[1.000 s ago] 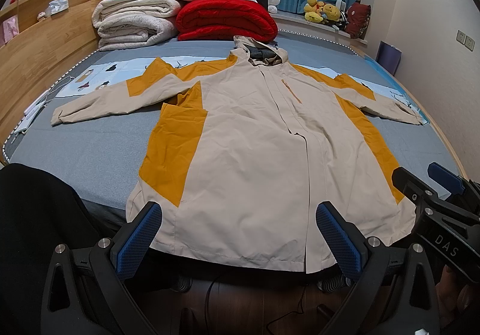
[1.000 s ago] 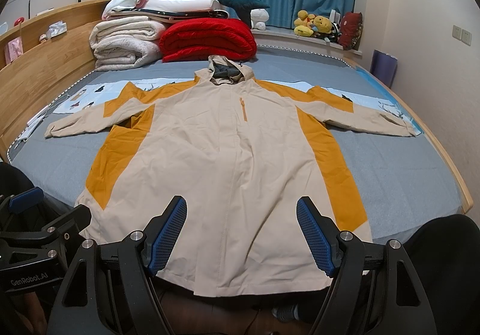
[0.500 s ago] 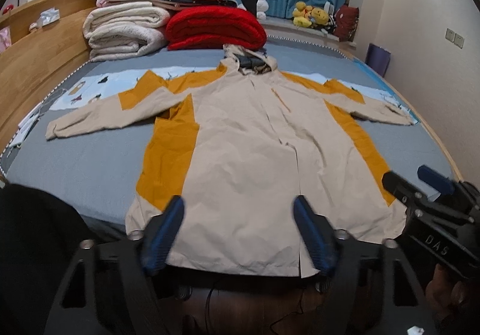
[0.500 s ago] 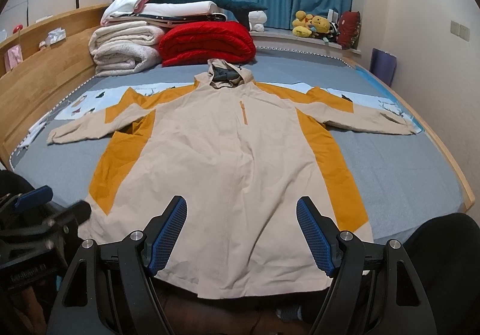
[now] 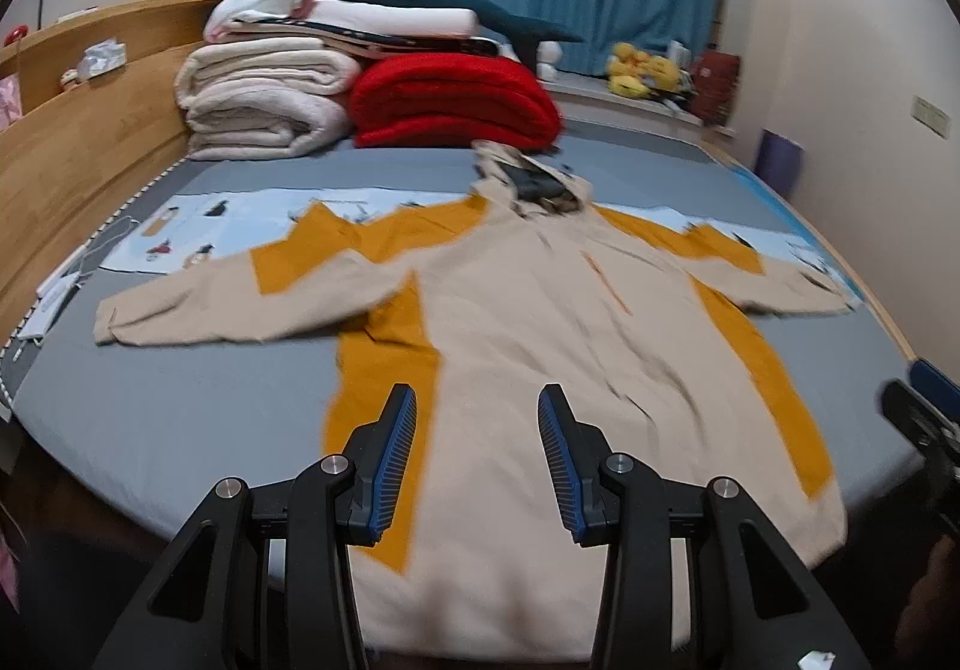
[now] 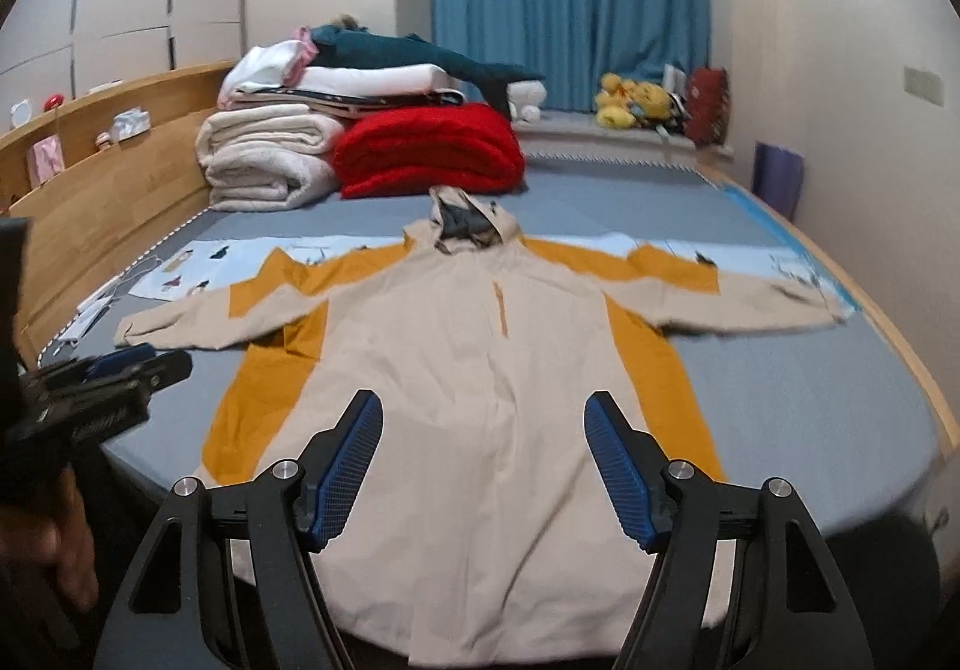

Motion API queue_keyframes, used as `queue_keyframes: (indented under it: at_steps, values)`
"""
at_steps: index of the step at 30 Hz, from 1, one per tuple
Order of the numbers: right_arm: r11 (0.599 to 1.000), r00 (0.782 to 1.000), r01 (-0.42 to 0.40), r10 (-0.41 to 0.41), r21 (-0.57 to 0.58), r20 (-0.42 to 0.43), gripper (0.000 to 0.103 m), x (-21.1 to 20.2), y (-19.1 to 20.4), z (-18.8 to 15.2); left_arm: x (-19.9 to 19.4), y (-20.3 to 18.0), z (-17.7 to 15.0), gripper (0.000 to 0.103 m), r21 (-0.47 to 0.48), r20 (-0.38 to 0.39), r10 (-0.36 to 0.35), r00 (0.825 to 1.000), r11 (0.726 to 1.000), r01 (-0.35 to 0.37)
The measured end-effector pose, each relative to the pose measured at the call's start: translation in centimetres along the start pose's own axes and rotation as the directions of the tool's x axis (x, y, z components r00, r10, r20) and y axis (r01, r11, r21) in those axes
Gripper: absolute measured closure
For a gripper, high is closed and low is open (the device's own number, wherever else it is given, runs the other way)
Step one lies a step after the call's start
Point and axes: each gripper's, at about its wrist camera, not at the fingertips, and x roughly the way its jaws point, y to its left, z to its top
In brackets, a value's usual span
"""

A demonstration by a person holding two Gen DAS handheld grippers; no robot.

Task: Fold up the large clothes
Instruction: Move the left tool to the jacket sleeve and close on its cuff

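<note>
The beige and orange jacket (image 6: 480, 370) lies face up on the grey bed (image 6: 810, 400), hem over the near edge, hood toward the far edge, sleeves spread toward both side edges; laid flat like this, it is likely ready for a first fold. The left claw (image 5: 477, 445) has just been closing, half open with nothing between its jaws. The right claw (image 6: 483, 466) has narrowed slightly, wide and empty. No containers show; folded blankets (image 6: 270, 165) are stacked at the far edge.

Dim, even indoor light falls across both fisheye views; motion blur smears the beige-and-mustard hooded jacket (image 5: 540, 358), and black vignetting curves the corners.
</note>
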Motion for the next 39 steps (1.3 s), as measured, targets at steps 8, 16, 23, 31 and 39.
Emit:
queue_keyframes:
  at_steps: [8, 16, 23, 31, 39]
  values:
    - [1.0, 1.0, 0.0, 0.001, -0.011, 0.022, 0.042, 7.0, -1.3, 6.3, 7.3, 9.2, 6.5, 0.064, -0.014, 0.021, 0.029, 0.999, 0.999, -0.029]
    - [0.999, 0.996, 0.015, -0.012, -0.038, 0.09, 0.042, 16.5, -2.2, 16.0, 15.2, 21.6, 8.2, 0.076, -0.13, -0.071, 0.115, 0.991, 0.984, -0.124]
    - [0.996, 0.995, -0.061, 0.066, -0.072, 0.078, 0.042, 26.0, -1.0, 19.7, 19.2, 32.2, 5.9, 0.077, -0.267, -0.199, 0.267, 0.943, 0.911, -0.314]
    - [0.978, 0.975, -0.206, 0.202, -0.034, -0.089, 0.039, 32.7, 0.0, 18.8, 22.4, 41.6, 2.9, 0.072, -0.371, -0.315, 0.342, 0.886, 0.815, -0.446]
    - [0.97, 0.958, -0.24, 0.23, -0.037, -0.173, 0.025, 34.8, 0.0, 17.2, 24.3, 48.2, -0.4, 0.069, -0.554, -0.386, 0.294, 0.875, 0.684, -0.474]
